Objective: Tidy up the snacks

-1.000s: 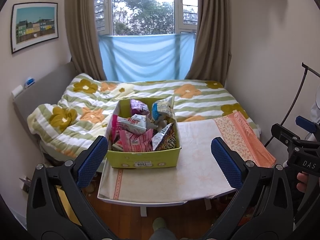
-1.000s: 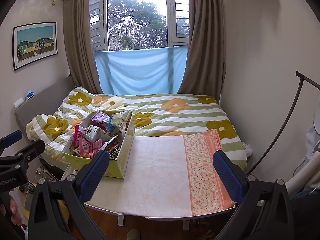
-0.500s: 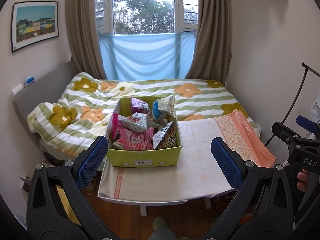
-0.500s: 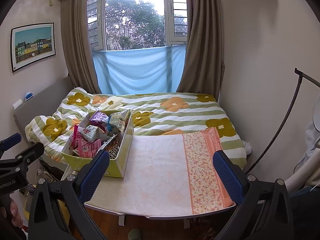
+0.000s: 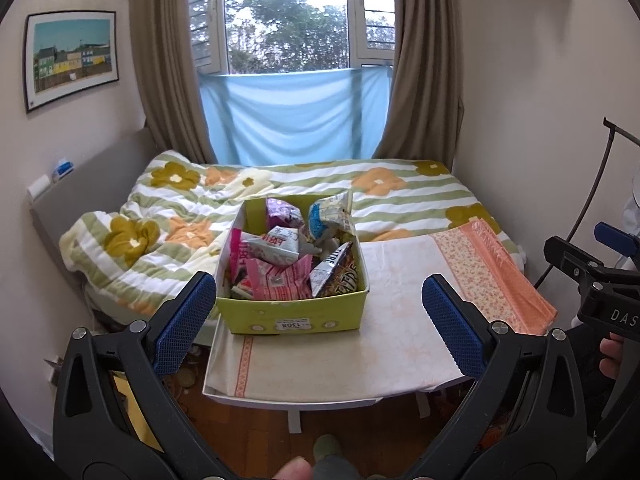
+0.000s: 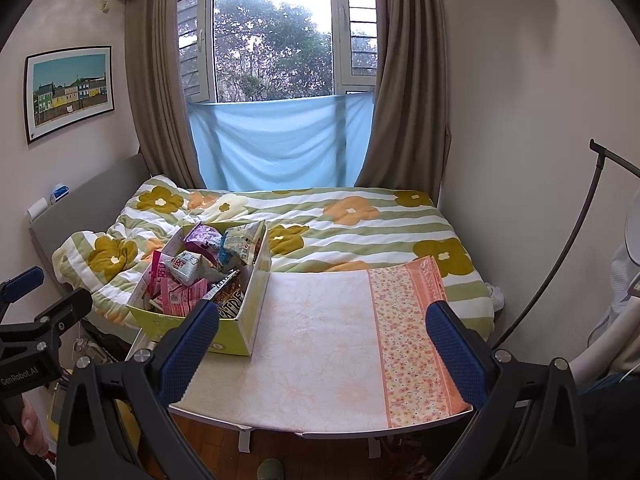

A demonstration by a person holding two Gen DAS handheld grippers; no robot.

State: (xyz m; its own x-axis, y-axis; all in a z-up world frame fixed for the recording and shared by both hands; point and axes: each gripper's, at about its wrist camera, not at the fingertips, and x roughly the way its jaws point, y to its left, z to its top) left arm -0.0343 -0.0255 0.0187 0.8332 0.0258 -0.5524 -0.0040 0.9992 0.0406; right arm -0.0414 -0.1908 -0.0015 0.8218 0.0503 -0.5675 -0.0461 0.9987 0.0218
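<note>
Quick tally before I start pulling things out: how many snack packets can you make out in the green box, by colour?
Visible in the green box, some packets may be buried:
Pink packets: 2
Purple packet: 1
White packet: 1
Blue-and-white packet: 1
Dark silver-edged packet: 1
Total: 6 visible

Small bedroom, pale walls. Window (image 6: 274, 36) at the far end, daylight and trees outside, brown curtains (image 6: 160, 92) either side, blue cloth (image 6: 276, 144) across its lower part. Framed picture (image 6: 69, 92) on the left wall. Bed (image 6: 360, 224) with flowered striped quilt below the window. Wooden floor (image 5: 352, 428) under the cloth-covered worktop (image 6: 320, 344).
</note>
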